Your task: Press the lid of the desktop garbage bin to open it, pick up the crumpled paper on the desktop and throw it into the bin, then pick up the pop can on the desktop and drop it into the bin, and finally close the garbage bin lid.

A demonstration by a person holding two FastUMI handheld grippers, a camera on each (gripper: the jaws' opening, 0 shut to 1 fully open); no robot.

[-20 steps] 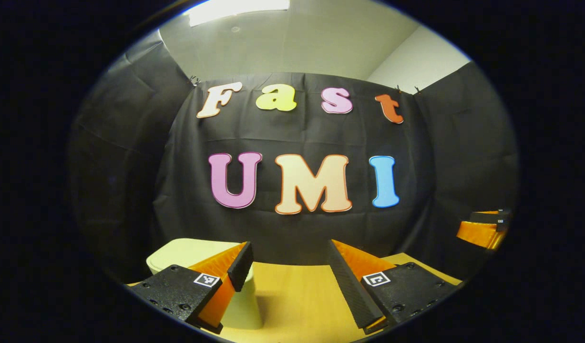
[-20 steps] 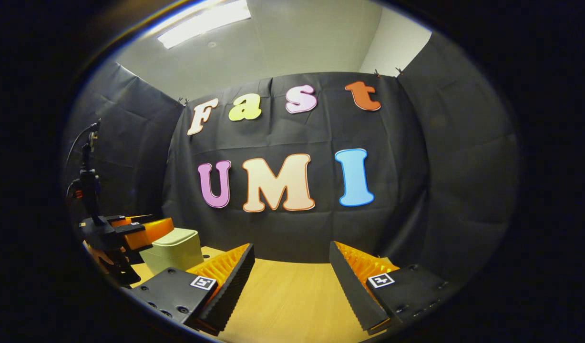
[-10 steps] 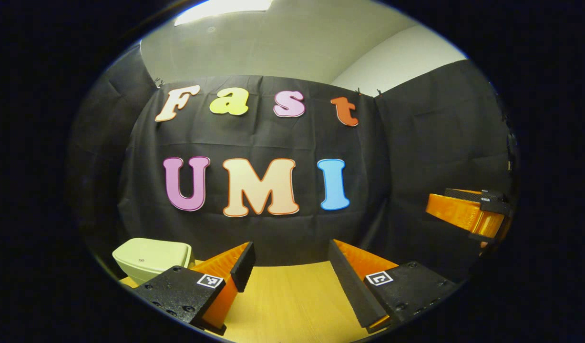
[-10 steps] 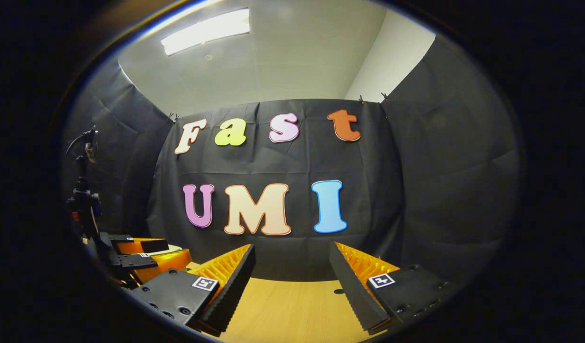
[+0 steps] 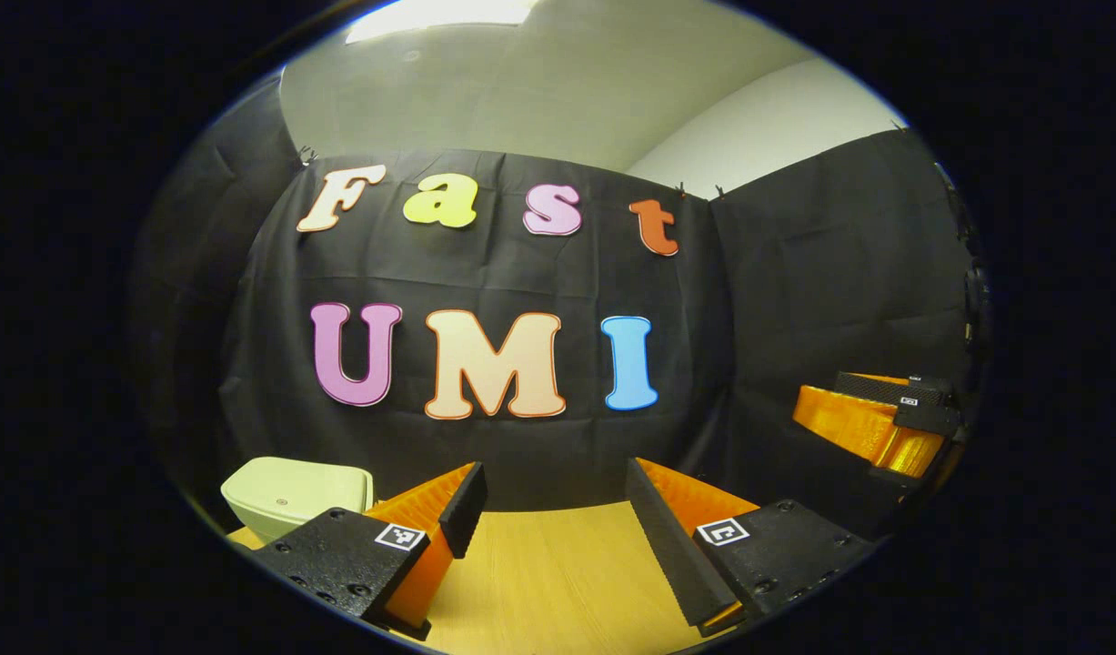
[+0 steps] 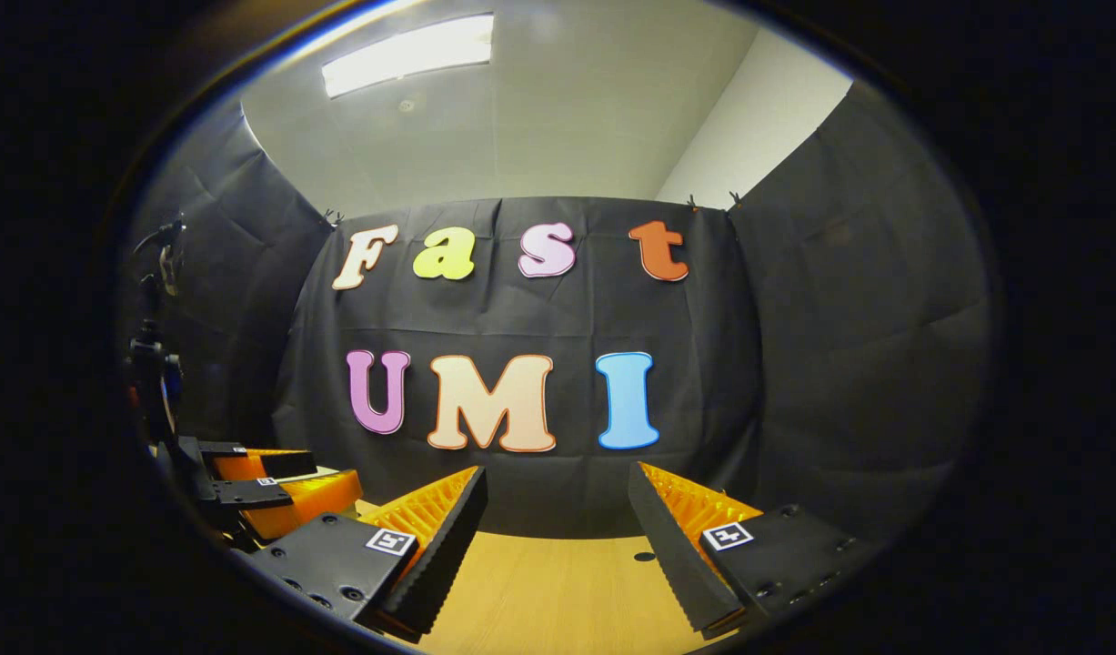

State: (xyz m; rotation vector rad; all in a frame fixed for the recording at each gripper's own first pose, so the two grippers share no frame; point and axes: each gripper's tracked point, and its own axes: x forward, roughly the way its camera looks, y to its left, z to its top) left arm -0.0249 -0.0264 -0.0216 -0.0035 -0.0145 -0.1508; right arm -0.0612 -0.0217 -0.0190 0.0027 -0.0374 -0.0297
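A pale green desktop bin [image 5: 294, 496] stands on the wooden table [image 5: 558, 582] at the lower left of the left gripper view, its lid down. My left gripper [image 5: 553, 496] hovers open to the right of the bin, with nothing between its fingers. The right gripper [image 5: 821, 396] floats at the far right of that view, held well above the table. In the right gripper view my right gripper [image 6: 558, 505] is open and empty over the table [image 6: 548, 591]. The left gripper [image 6: 335, 473] sits low at the left there, open.
Black cloth walls close the booth at the back and on both sides. A dark stand with cables [image 6: 148, 364] rises at the left edge of the right gripper view. A small dark spot [image 6: 644, 556] marks the table between the right gripper's fingers.
The left gripper view swung right, so the bin slid to its lower left. The right gripper tilted upward, and the bin dropped behind the left gripper in its view.
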